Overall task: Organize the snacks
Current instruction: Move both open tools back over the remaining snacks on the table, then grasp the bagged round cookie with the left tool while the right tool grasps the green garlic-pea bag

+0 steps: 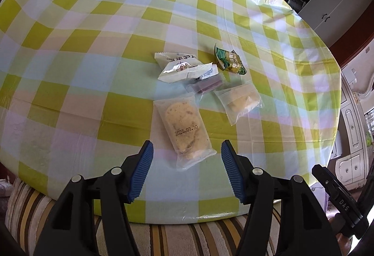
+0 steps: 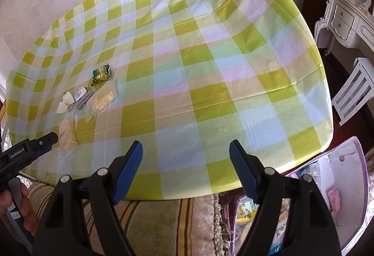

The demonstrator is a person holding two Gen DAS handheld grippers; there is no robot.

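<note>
Both grippers, left gripper (image 1: 187, 151) and right gripper (image 2: 185, 151), gape empty.

- The tablecloth (image 1: 93, 50) looks like thin glossy plastic film, printed in green and white checks, creased and catching glare.
- On the tablecloth, the cookie packet (image 1: 184, 129) is frosted, semi-clear plastic, matt with a printed date.
- Beyond it, the white wrapper (image 1: 177, 68) is shiny crinkled plastic; right of that, the green packet (image 1: 230, 61) is glossy foil-like film.
- The left gripper (image 1: 187, 172) has matt black plastic arms, ribbed blue rubbery pads and bright metal pins.
- Below the tablecloth's near edge, the striped cushion (image 1: 177, 237) is woven cloth, soft and matt.
</note>
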